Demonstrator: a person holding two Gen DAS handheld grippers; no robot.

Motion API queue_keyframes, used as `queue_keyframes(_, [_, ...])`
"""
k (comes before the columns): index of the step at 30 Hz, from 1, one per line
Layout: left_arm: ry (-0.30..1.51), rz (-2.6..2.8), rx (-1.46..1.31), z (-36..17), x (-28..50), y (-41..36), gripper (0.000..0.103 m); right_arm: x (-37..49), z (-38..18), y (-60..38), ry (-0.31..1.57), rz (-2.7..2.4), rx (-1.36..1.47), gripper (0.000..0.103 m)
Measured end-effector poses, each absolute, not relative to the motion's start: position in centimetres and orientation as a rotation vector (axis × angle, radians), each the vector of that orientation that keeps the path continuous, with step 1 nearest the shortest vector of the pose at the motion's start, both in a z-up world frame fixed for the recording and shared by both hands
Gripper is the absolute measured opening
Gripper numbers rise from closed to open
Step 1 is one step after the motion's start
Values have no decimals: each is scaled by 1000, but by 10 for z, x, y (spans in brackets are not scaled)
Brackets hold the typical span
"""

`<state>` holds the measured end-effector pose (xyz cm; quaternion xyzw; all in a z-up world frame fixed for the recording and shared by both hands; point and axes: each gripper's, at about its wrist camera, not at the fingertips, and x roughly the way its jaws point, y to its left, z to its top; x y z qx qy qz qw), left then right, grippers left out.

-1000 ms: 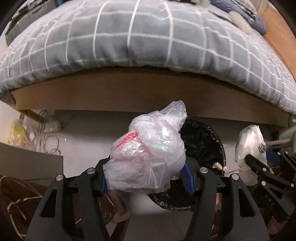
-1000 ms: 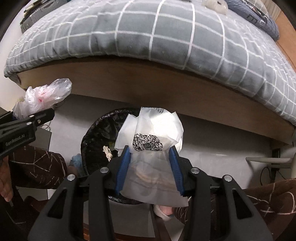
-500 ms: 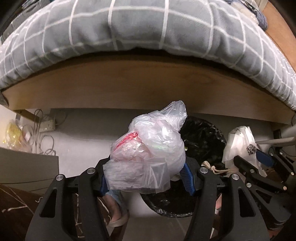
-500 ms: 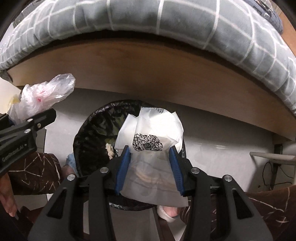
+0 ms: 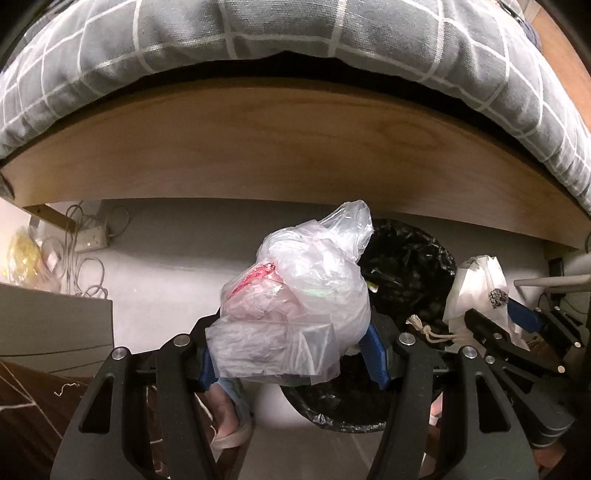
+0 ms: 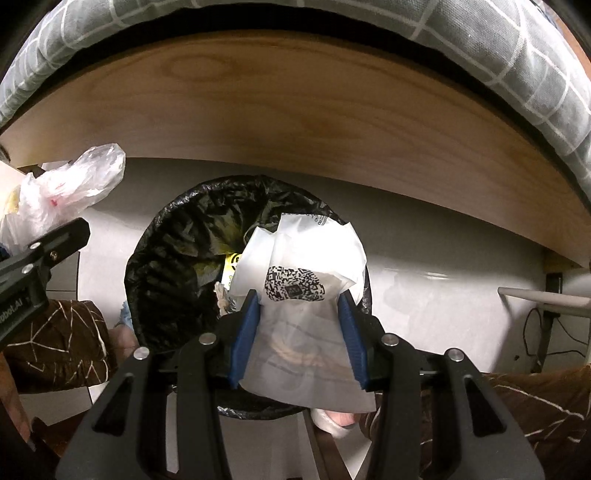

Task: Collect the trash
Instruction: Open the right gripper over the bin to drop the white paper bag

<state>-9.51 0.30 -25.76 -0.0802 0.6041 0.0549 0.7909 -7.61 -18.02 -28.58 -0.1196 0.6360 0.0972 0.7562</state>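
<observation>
My left gripper (image 5: 293, 363) is shut on a crumpled clear plastic bag (image 5: 299, 306) with red print, held just left of a round bin lined with a black bag (image 5: 406, 258). My right gripper (image 6: 297, 338) is shut on a white paper packet with a QR code (image 6: 299, 284), held over the bin's near right rim (image 6: 177, 266). The bin holds yellow-printed trash and a knotted string. The clear bag also shows in the right wrist view (image 6: 62, 188), and the packet in the left wrist view (image 5: 480, 291).
A wooden bed frame (image 5: 295, 147) with a grey checked duvet (image 5: 258, 33) overhangs the bin. A power strip and cables (image 5: 88, 243) lie on the floor at left beside a grey box (image 5: 48, 321). My slippered feet (image 5: 232, 417) stand near the bin.
Both grippers have moved down and forward toward the bin, which now looks larger. The bed frame fills more of both views. Both grips are unchanged.
</observation>
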Motion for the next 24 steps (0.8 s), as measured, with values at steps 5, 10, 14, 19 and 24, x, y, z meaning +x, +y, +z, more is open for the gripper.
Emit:
queue_keyframes(5, [1303,125,-172,-257,-97,2,60,-77,-284,-178,1365,210,-284,48])
queue_keyframes(10, [1301,124,-170,-253,-97,-6,60,-76,-278,-185,1343,200,-287,67])
queue_keyframes(14, [1305,118,-153,-256,-93,-16,60,-74,-270,-203,1307,156,-276,82])
queue_keyframes(19, [1310,97,-150,-257,-88,-36,60,-71,-264,-235,1297,99,-225,89])
queue_keyframes(24, [1314,57,-132,-257,-85,-62,60,-71,-252,-263,1262,60,-191,96])
